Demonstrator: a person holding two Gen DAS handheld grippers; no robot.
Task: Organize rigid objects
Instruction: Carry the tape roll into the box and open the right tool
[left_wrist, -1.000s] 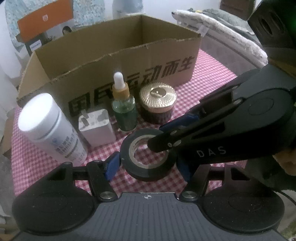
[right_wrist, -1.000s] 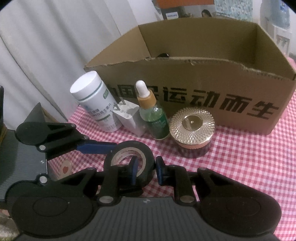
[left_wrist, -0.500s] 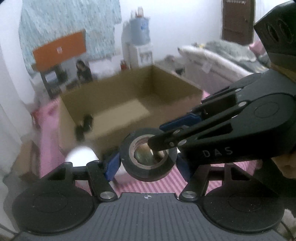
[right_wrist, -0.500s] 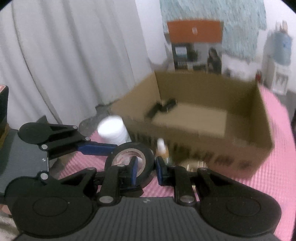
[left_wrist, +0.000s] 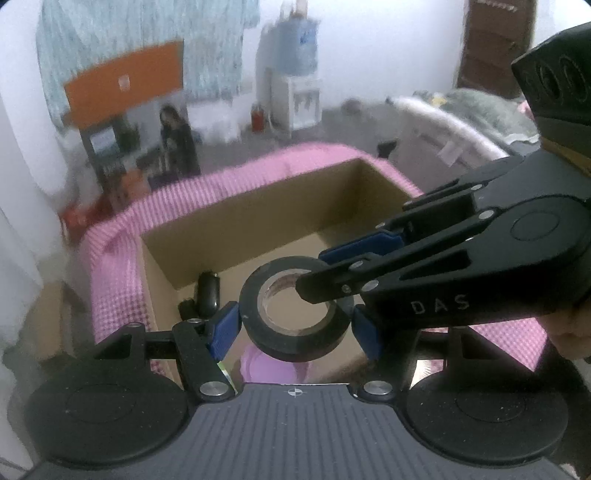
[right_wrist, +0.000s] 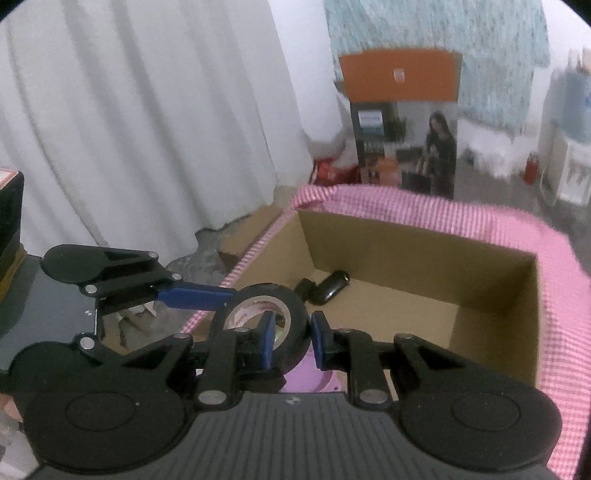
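Note:
A black roll of tape (left_wrist: 295, 310) is held in the air over the open cardboard box (left_wrist: 258, 206). My left gripper (left_wrist: 295, 325) stands around the roll, its blue pads (left_wrist: 221, 328) at the roll's outer sides. My right gripper (right_wrist: 290, 341) is shut on the roll's wall (right_wrist: 258, 306), one pad inside the hole and one outside. In the left wrist view the right gripper (left_wrist: 424, 266) reaches in from the right. A black object (right_wrist: 328, 286) lies in the box's far left corner.
The box stands on a pink checked cloth (right_wrist: 535, 236). A white bottle cap (left_wrist: 269, 365) shows just below the roll. White curtains (right_wrist: 147, 110) hang at the left. A printed carton (right_wrist: 402, 122) and a water dispenser (left_wrist: 295, 74) stand behind the table.
Both grippers have lifted the tape roll off the cloth and carried it up and forward over the box. The bottles and jar have dropped out of sight below.

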